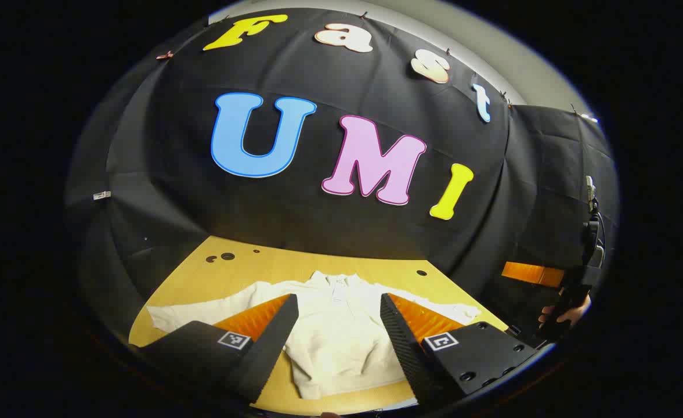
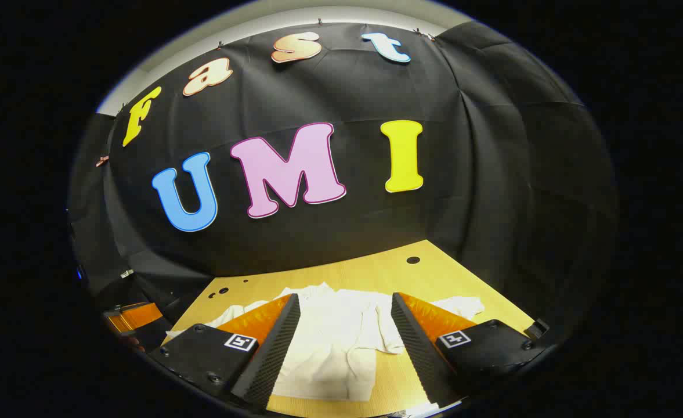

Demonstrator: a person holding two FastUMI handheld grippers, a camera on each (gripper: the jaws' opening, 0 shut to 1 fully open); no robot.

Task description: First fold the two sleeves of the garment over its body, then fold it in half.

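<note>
Nearest you, at the bottom of the left gripper view, your left claw (image 1: 339, 334) stands wide, nothing between its fingers, hovering over the near end of the bench (image 1: 271, 267). Your right claw (image 2: 346, 339) in the right gripper view is just as wide and holds nothing either.

Between and beyond both sets of fingers lies the garment (image 1: 341, 342), one cream long-sleeved top spread flat on the yellow bench, hem toward you and collar away. Its two sleeves reach out to either side: the left sleeve (image 1: 202, 310) stretches long toward the bench's left edge, and the right sleeve (image 1: 454, 310) runs out past your left claw's right finger. In the right gripper view the right sleeve's cuff end (image 2: 463, 305) shows beyond the right finger. Neither sleeve is folded over the body yet, so you are at the very start.

Judging by its look, the fabric is soft, light and limp: it will drape and sag from wherever you pinch it and may drag the body along if you pull sideways. Take each sleeve near its cuff, lift it just clear, and carry it across the chest. For the half fold, take the hem at both corners.

Farther off, at the right edge of the left gripper view, a hand (image 1: 567, 313) holds a dark gripper body. Beyond the bench hangs the black cloth wall.
</note>
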